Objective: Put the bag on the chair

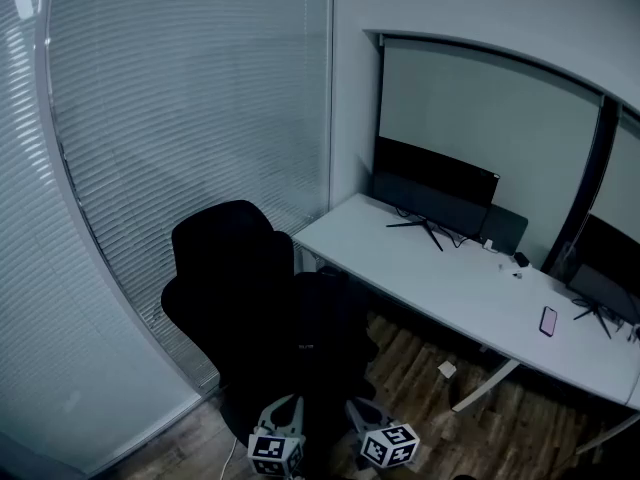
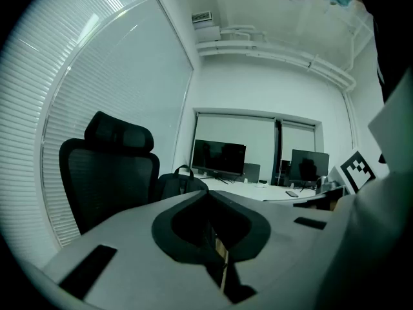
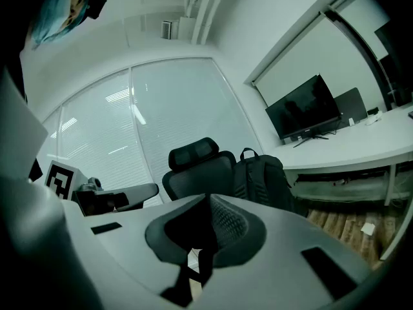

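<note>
A black office chair (image 1: 228, 268) stands by the blinds, also seen in the left gripper view (image 2: 106, 173) and the right gripper view (image 3: 197, 166). The black bag (image 1: 325, 333) stands upright at the chair's seat, beside the backrest, its top handle up (image 2: 179, 185) (image 3: 261, 181). Both grippers are low at the near edge, short of the bag and apart from it. My left gripper (image 1: 290, 403) is shut with nothing between its jaws (image 2: 208, 194). My right gripper (image 1: 356, 405) also looks shut and empty (image 3: 208, 199).
A long white desk (image 1: 440, 278) runs right of the chair, with two dark monitors (image 1: 435, 190) (image 1: 610, 268) and a phone (image 1: 548, 320). A glass wall with blinds (image 1: 150, 118) is behind the chair. A small white object (image 1: 447, 370) lies on the wooden floor under the desk.
</note>
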Demonstrator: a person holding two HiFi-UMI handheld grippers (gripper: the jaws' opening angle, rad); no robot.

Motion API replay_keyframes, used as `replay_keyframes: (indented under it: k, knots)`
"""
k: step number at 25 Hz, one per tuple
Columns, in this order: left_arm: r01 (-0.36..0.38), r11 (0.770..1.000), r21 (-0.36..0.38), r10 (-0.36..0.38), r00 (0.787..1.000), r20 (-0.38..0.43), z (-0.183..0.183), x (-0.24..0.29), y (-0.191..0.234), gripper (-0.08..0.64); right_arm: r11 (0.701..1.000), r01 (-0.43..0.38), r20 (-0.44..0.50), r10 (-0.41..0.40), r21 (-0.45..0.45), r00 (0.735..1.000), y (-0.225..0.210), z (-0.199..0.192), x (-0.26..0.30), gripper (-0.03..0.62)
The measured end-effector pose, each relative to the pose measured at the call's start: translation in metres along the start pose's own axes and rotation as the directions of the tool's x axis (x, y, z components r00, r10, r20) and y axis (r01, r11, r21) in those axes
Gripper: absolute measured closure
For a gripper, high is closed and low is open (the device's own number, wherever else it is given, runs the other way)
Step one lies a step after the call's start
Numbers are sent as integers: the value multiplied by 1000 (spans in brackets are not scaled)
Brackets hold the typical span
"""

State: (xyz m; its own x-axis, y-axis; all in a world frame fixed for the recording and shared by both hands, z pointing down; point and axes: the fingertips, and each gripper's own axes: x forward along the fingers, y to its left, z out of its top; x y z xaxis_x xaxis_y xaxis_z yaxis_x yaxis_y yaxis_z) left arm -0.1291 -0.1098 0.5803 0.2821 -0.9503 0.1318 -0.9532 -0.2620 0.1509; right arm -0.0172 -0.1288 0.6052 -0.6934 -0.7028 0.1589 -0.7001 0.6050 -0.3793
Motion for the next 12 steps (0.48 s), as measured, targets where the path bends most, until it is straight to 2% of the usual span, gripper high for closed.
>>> replay_keyframes:
  k: [12]
  knots:
    - [-58, 998, -18, 58, 998, 32, -16, -48, -50, 541, 998, -55, -28, 55, -14, 998, 3, -19, -60, 545]
